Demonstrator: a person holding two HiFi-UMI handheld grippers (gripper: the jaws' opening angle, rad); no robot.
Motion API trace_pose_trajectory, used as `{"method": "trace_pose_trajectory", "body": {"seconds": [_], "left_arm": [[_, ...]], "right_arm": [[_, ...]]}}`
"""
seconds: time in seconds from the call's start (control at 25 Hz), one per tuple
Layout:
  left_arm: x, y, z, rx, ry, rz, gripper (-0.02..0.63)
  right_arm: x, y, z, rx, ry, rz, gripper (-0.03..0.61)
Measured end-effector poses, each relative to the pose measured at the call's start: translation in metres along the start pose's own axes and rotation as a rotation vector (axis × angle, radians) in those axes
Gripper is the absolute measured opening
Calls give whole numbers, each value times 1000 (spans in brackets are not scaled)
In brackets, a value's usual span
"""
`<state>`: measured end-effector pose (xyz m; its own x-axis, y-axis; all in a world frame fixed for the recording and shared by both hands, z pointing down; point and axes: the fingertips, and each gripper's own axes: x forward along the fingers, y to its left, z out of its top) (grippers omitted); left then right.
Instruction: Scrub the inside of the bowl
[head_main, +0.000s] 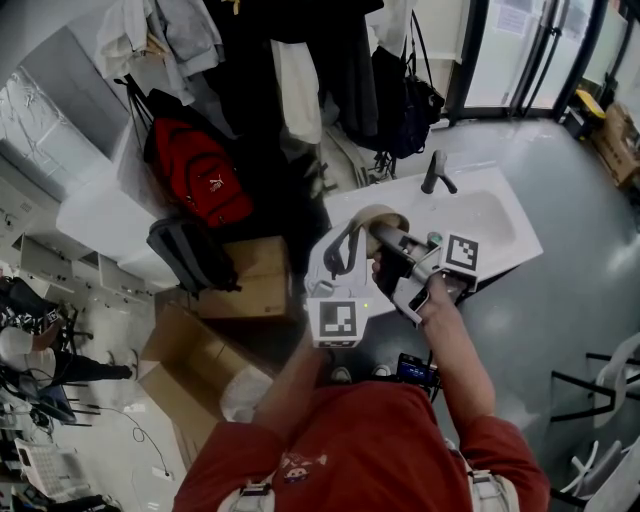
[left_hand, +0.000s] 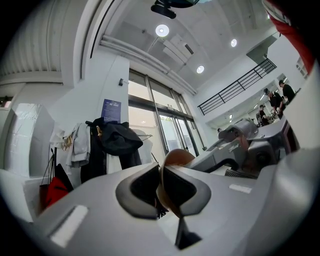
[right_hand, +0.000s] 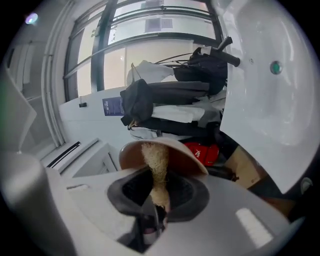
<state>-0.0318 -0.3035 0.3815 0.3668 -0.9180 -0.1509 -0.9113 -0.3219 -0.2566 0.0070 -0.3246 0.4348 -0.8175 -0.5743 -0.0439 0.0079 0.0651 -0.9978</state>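
Note:
A brown bowl (head_main: 382, 215) is held tipped on its side in front of a white sink (head_main: 505, 215). My left gripper (head_main: 345, 245) is shut on the bowl's rim. In the left gripper view the rim (left_hand: 175, 159) runs edge-on between the two dark pads. My right gripper (head_main: 388, 243) reaches in from the right and is shut on a straw-coloured fibre scrubber (right_hand: 155, 162). The scrubber's tip lies against the inside of the bowl (right_hand: 181, 156). In the head view the scrubber is hidden behind the gripper.
A dark faucet (head_main: 437, 172) stands at the sink's far edge, and the drain (right_hand: 275, 67) shows in the basin. Left of the sink are a red backpack (head_main: 200, 175), hanging coats (head_main: 300, 70) and cardboard boxes (head_main: 245, 282).

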Motion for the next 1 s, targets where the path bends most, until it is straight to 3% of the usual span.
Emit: {"method": "trace_pose_trajectory", "body": {"seconds": [0.16,0.28,0.76,1.0], "left_arm": [[-1,0,3,-2,-4,-4,34],[1,1,9,-5,-18,0,34],[1,-2,-2,-10,18,-10,34],[1,-3,2,-11,7,-18,34]], "right_arm": [[0,1,-1,-32,0,-14,72],[-1,2,1,-111,-6,-51,72],[-1,7,4,-582,-14,-226,72],[-3,11,4,-872,-6,-333,72]]}}
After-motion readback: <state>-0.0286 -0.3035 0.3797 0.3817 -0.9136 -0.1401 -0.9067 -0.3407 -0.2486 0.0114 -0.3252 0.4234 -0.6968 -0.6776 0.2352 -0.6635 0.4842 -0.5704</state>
